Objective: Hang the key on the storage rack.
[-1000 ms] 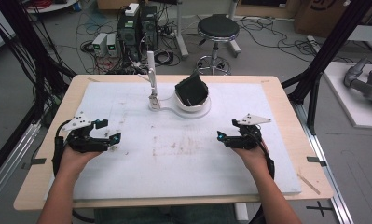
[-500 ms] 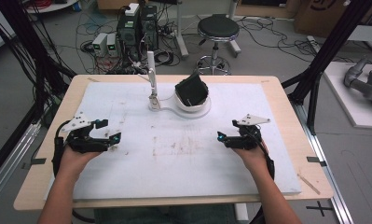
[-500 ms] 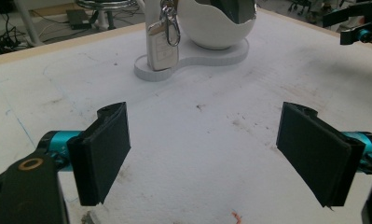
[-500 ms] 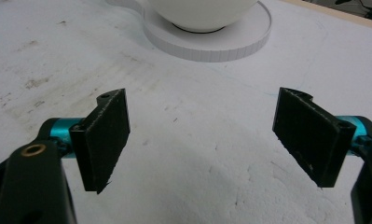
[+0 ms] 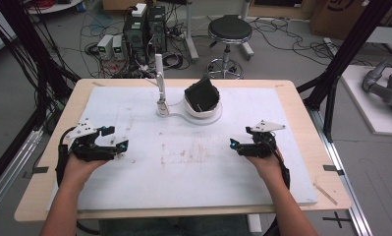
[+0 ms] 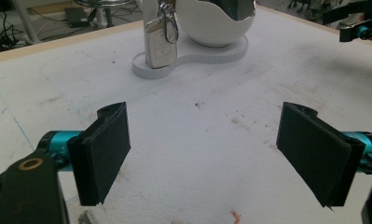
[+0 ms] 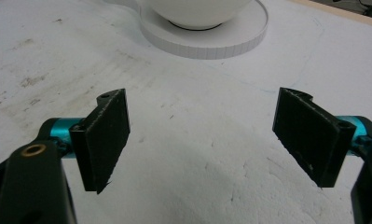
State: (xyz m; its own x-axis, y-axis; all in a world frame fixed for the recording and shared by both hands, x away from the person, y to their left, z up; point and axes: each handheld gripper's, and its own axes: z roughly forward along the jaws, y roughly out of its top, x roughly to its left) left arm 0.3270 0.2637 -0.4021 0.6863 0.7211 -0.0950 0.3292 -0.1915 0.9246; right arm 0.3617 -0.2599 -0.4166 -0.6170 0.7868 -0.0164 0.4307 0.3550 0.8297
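Two tools are being held low over the counter (image 5: 301, 118), which is being covered by a stained white mat (image 5: 193, 162).

Left tool (image 5: 117, 146): it is being held at the left side of the mat, jaws spread wide, nothing between them. In the left gripper view the left tool (image 6: 202, 144) is being aimed toward the stand, with bare mat lying between.

Right tool (image 5: 234, 145): it is being held at the right side of the mat, well apart from the left one, jaws likewise released and empty. In the right gripper view the right tool (image 7: 200, 140) is being pointed at the round foot of the stand.

One white stand (image 5: 188, 114) is being kept at the far middle of the mat. Its flat base is being shown as two joined discs, long axis running left to right across the counter. One upright post (image 5: 159, 81) is rising from the left disc; one key fob (image 6: 161, 44) is being hung on it by a clip, long axis vertical. One white egg-shaped bowl (image 6: 216, 23) is being carried on the right disc, with one dark folded item (image 5: 202, 93) standing in it, tilted.

Beyond the counter: one black stool (image 5: 229, 29), computer boxes (image 5: 144, 29) and loose cables on the floor.
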